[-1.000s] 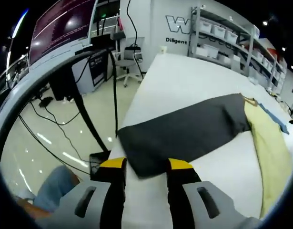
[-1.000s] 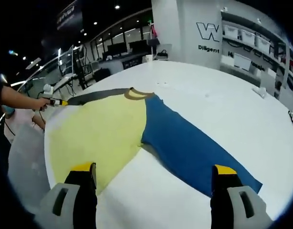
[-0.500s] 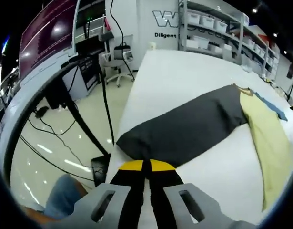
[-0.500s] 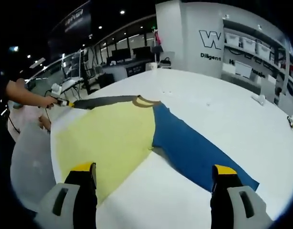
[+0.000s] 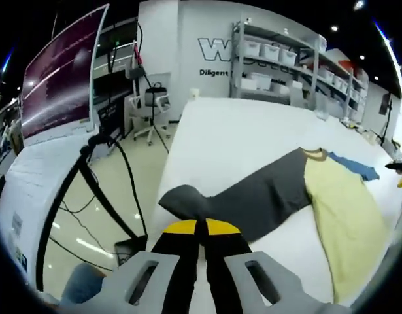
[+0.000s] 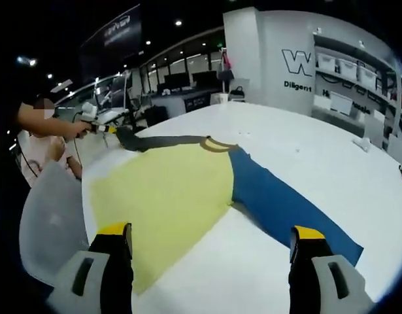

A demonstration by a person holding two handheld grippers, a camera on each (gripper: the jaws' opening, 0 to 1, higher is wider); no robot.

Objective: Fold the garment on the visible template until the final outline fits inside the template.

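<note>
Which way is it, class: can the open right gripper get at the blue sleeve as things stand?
Probably yes: the right gripper is open and the blue sleeve lies flat on the white table ahead, nothing between.

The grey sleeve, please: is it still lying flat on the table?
No. The shut left gripper has lifted the grey sleeve end; its cuff curls above the white table.
</note>
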